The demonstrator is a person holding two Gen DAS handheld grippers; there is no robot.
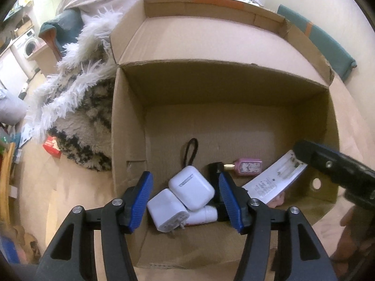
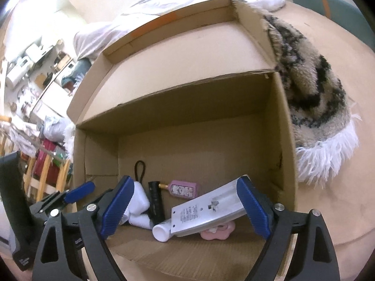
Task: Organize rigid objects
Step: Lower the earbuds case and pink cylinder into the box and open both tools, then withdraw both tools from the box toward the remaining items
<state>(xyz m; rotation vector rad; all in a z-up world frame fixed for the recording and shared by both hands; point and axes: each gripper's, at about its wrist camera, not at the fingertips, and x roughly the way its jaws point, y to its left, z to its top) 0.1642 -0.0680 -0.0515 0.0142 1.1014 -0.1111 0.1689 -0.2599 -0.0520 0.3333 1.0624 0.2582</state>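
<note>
- Cardboard box (image 1: 127, 126) stands open on the floor, flaps folded outward; a shaggy black-and-cream rug (image 1: 84, 121) lies just beside it.
- Left tool (image 1: 185, 196) hangs over the box's near edge, blue pads spread apart, grasping nothing.
- Between its pads, on the box floor: a white earbud case (image 1: 191, 188) resting on a white charger plug (image 1: 167, 209), the two touching.
- A white tube (image 1: 204, 215) lies beneath them; its lettering is too small to read.
- A black looped cord (image 1: 189, 152) lies behind the earbud case.
- A pink bottle (image 1: 246, 166) with a gold neck lies on its side against a black cylinder (image 1: 215, 168); its label pattern is unreadable.
- Right tool (image 2: 185, 207) is over the box, pads wide apart; the silver remote (image 2: 206, 210) lies tilted between them, one end against the right pad, the other pad clear of it.
- Remote faces back-up, battery bay uncovered; the printed label (image 2: 187, 213) shows several lines of small text, not legible.
- Remote rests on the white tube and a pink flower-shaped item (image 2: 218, 230).
- No brand name can be read on any of the 7 items.
</note>
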